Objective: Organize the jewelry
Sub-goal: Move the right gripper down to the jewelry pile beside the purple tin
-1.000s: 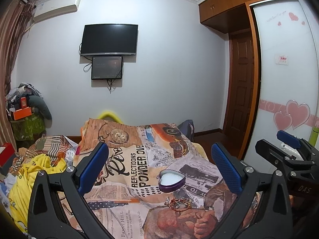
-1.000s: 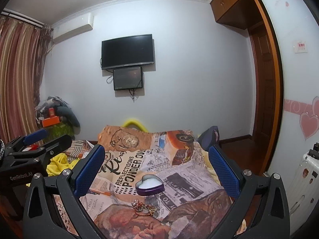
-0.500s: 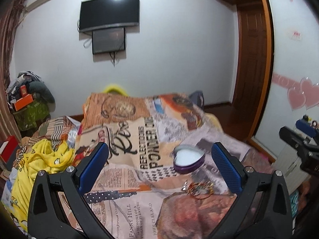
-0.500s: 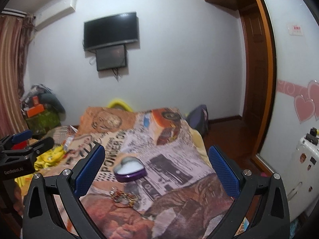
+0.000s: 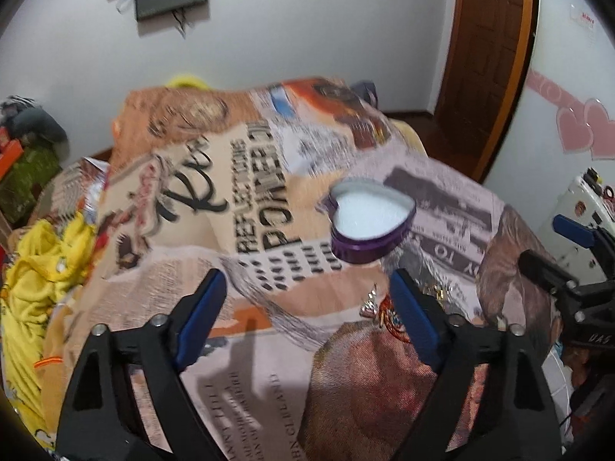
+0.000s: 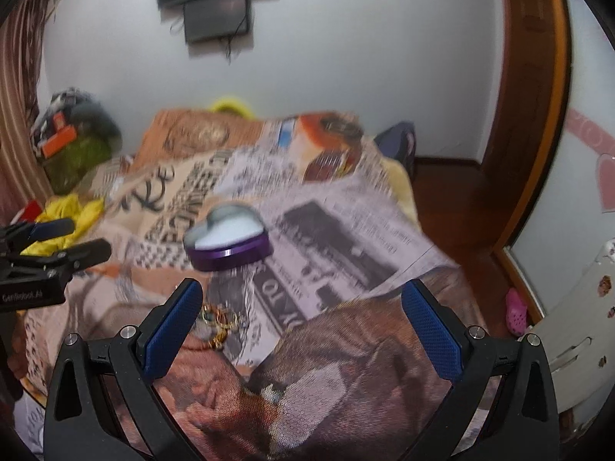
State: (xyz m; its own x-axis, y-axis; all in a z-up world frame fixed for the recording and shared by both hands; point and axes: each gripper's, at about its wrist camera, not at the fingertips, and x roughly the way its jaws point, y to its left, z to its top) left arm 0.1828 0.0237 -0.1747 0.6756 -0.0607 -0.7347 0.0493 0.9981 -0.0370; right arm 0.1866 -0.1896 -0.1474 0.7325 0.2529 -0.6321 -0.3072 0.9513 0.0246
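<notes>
The left gripper (image 5: pixel 303 315) and right gripper (image 6: pixel 301 326) both hang over the bed (image 5: pixel 246 392) with fingers spread wide, holding nothing. Nearest, a tangle of jewelry (image 6: pixel 217 320) lies on the blanket (image 6: pixel 346 365), too blurred to tell its direction. Just beyond it sits an open purple heart-shaped tin (image 5: pixel 371 223), its white lining bare, lobes toward the far wall (image 5: pixel 307 30).

Heart-shaped purple tin (image 5: pixel 371 223), lid off, white lining, sits flat on bed at centre-right of frame. Tangled gold-and-red jewelry pile (image 6: pixel 219 322) lies just below it, lower left of frame; pieces blurred.
</notes>
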